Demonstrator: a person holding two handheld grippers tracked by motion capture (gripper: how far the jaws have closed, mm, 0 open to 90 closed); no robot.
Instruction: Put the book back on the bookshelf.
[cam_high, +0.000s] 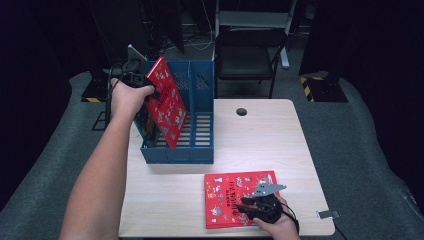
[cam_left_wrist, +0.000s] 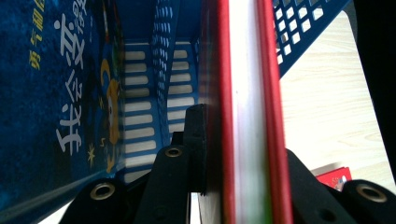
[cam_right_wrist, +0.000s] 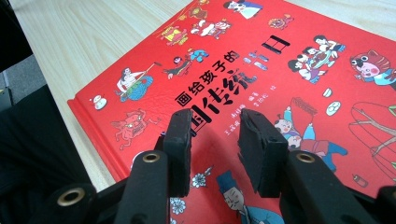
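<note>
The left gripper (cam_high: 150, 94) is clamped on a red book (cam_high: 167, 102), held tilted over the blue file rack (cam_high: 177, 150); its lower corner dips inside the rack. A blue book (cam_left_wrist: 51, 93) stands beside it, cut off by the frame. In front of the rack, the right gripper (cam_right_wrist: 217, 140) rests on a second red book (cam_high: 225, 197), jaws partly apart, gripping nothing

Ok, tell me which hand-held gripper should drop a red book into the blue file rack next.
Left. The left hand-held gripper is already clamped on the tilted red hardcover book over the blue plastic file rack. The right hand-held gripper only rests, jaws parted, on the red book lying flat on the table.
</note>
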